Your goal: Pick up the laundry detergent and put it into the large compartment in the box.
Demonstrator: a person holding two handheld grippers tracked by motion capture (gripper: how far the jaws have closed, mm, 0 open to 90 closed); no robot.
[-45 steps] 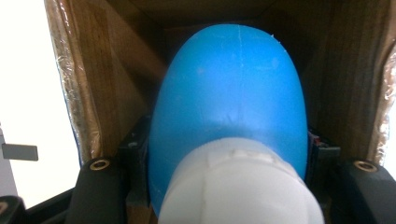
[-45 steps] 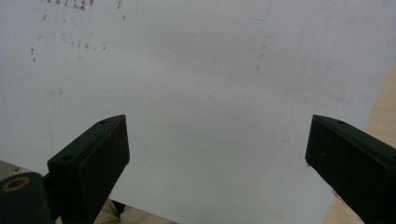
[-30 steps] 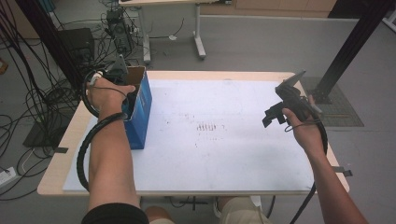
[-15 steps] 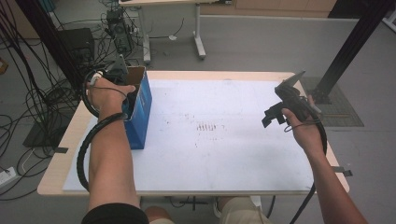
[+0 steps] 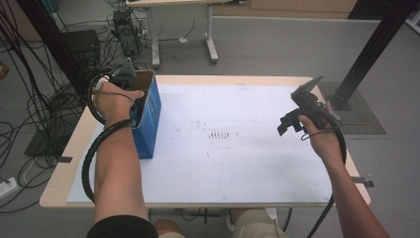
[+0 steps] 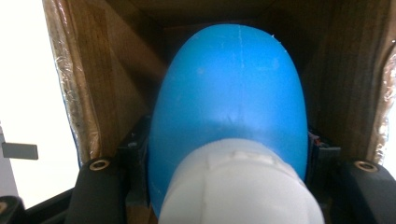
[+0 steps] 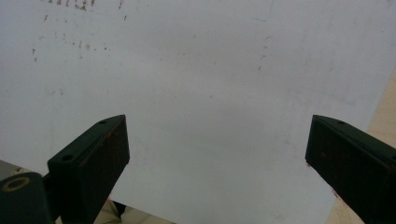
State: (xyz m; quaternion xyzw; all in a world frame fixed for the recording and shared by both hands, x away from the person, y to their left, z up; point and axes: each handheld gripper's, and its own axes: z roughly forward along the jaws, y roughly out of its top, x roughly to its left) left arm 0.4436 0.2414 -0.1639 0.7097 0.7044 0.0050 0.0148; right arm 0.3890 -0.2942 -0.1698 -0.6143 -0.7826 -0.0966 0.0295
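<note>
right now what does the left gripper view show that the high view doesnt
The left gripper view shows a blue bottle with a white cap clamped between the left tongs, down inside brown cardboard walls. The high view shows the right tongs open above the white table. Both share the box that the left tongs reach into.

Two tools: one at left point(image 5: 130, 78), one at right point(image 5: 297, 119). One blue box point(image 5: 148, 111) at the worktop's point(image 5: 237, 168) left edge. One blue bottle point(image 6: 229, 98) with one white cap point(image 6: 238, 186).
</note>
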